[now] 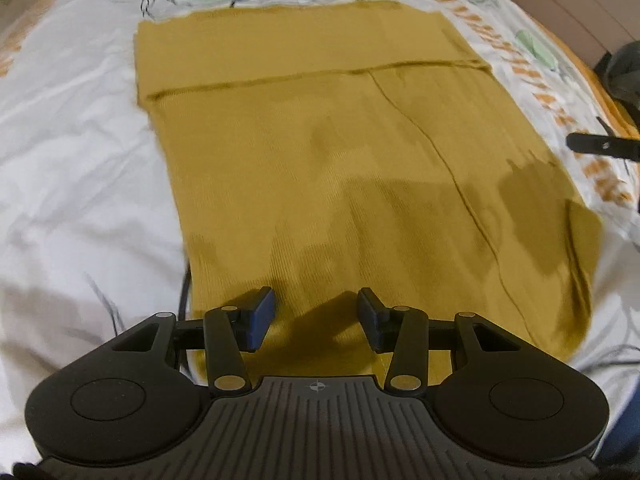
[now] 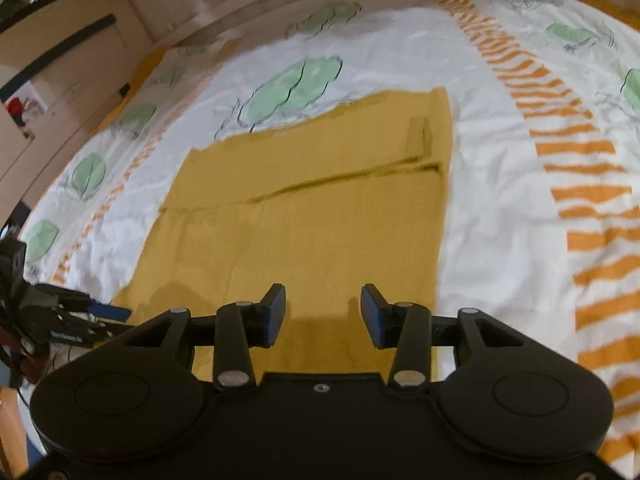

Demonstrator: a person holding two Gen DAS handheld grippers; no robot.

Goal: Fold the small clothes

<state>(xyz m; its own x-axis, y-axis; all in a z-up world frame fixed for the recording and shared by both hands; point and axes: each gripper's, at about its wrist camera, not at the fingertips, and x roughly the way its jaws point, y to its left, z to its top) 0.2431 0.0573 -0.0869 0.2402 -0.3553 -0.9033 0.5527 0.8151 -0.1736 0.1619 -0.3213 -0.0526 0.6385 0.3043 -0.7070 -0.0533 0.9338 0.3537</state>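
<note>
Both my left gripper (image 1: 316, 318) and right gripper (image 2: 323, 316) hung with jaws apart and empty over the mustard garment (image 1: 340, 168), lying part-folded on the bedspread (image 1: 80, 160); next, I judged, came gripping its near edge.

Dim warm indoor light, soft shadows on the mustard cloth (image 1: 320, 160), motion blur, fisheye-curved edges

i see a mustard-yellow garment (image 1: 320, 160) on a white bedsheet (image 2: 492, 240) printed with pale green leaf shapes outlined in black and rows of orange stripes; my black left gripper (image 1: 316, 318) and right gripper (image 2: 323, 316) have blue pads
</note>
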